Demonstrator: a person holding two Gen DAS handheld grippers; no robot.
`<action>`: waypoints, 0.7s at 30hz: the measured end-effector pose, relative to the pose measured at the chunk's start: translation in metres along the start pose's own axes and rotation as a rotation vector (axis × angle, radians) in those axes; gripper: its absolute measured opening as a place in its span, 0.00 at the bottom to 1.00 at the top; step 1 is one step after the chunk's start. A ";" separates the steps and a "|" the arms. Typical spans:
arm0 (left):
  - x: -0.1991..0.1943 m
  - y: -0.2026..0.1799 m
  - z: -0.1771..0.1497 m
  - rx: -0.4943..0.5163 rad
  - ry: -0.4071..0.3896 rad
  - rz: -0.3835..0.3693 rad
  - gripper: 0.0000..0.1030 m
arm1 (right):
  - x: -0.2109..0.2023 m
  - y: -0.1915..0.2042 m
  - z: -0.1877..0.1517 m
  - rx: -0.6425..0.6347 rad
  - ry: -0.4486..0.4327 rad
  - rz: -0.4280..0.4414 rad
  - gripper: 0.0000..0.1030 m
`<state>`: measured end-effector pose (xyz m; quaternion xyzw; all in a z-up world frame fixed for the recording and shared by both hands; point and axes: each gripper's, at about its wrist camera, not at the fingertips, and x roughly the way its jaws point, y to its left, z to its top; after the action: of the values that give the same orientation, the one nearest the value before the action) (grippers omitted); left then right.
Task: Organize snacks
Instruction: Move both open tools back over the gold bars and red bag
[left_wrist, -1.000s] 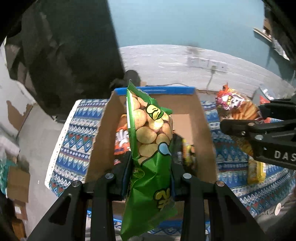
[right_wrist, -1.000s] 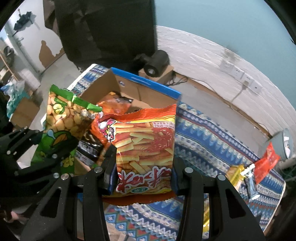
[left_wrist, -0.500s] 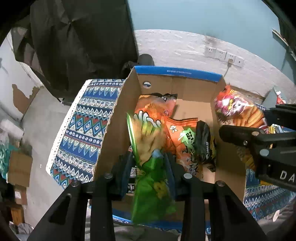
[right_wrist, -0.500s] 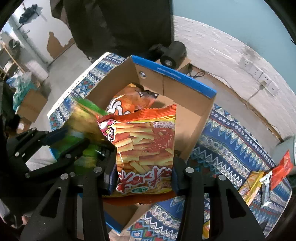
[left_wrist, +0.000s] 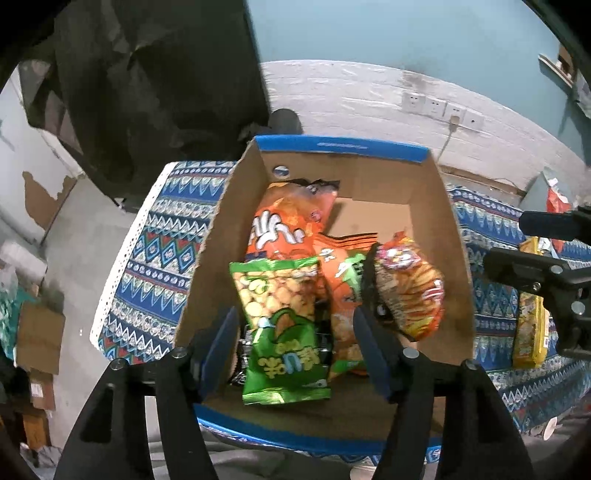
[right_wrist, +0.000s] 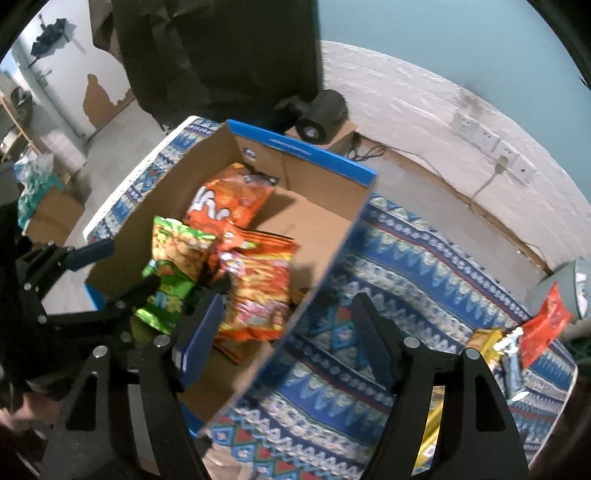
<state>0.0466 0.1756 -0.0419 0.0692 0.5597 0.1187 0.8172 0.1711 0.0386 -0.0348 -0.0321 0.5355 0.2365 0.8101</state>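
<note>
A table (left_wrist: 155, 258) draped in a blue zigzag-patterned cloth stands before a whitewashed brick wall with teal paint above, and on it sits an open brown cardboard box with a blue rim (left_wrist: 343, 149). Nearest in the left wrist view, the left gripper (left_wrist: 293, 345) hangs over the box's near end, its jaws having just been opening, now released and clear of the green crinkly bag of round crackers (left_wrist: 282, 325) that lies flat in the box between them. Just right of it, the right gripper (right_wrist: 286, 345) has also just been opening and stands wide and empty across the box's right wall, with the orange-red bag of stick snacks (left_wrist: 410, 288) dropped inside against that wall. Farther in lie a large orange puffed-snack bag (left_wrist: 291, 225) and flat orange packets beneath. These bags look light, air-filled and slick, with brittle contents, so I judge a gentle pinch on a crimped end seam or a flat edge safer than squeezing the middle. On the cloth to the right, a yellow packet (left_wrist: 530, 328) and a red wrapper (right_wrist: 546, 325) remain outside the box. A second ago both bags were clamped upright in the grippers above the box; now both rest inside it.
</note>
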 end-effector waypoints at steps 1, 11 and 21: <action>-0.002 -0.004 0.001 0.008 -0.004 -0.002 0.64 | -0.003 -0.005 -0.003 -0.002 -0.003 -0.009 0.71; -0.021 -0.040 0.008 0.058 -0.047 -0.033 0.68 | -0.028 -0.053 -0.037 0.032 -0.014 -0.061 0.71; -0.031 -0.086 0.014 0.116 -0.062 -0.075 0.68 | -0.049 -0.105 -0.068 0.102 -0.030 -0.097 0.71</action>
<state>0.0587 0.0852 -0.0303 0.0990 0.5425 0.0532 0.8325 0.1417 -0.0921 -0.0409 -0.0134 0.5325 0.1698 0.8291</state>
